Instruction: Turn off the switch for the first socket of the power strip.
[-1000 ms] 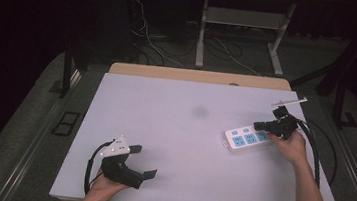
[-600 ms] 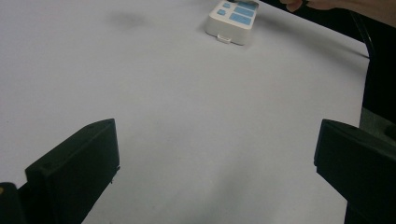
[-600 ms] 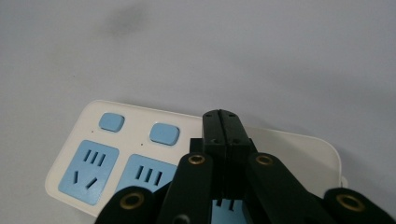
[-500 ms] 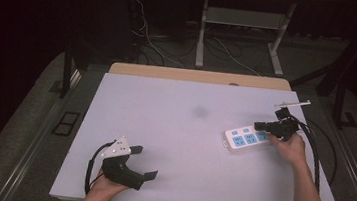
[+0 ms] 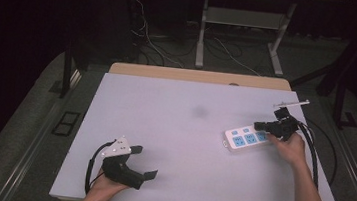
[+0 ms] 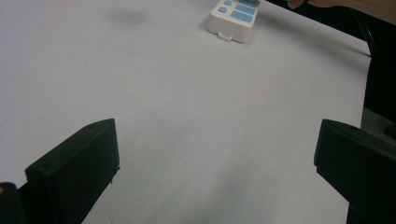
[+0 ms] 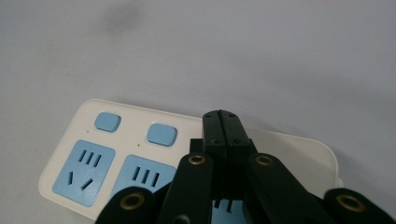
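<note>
From the high view, a white power strip (image 5: 246,138) with blue sockets is seen lying flat on the right part of the white table (image 5: 188,131), its far end under the right gripper (image 5: 260,125), which is held over it by the right hand (image 5: 289,148); the left gripper (image 5: 145,163) is rested near the front left edge, well apart from the strip. In the left gripper view, that gripper's two black jaws are seen spread wide with nothing between them, and the strip's near end (image 6: 235,16) is seen far off across bare table. In the right gripper view, the right gripper's jaws are pressed together with nothing between them, their tip poised over the strip (image 7: 116,154) beside the two blue switches (image 7: 161,134); contact cannot be told. The strip is judged to be rigid, fairly light and smooth-cased, so it may slide when pushed; a hold across its narrow width, on the long sides, is judged soundest.
</note>
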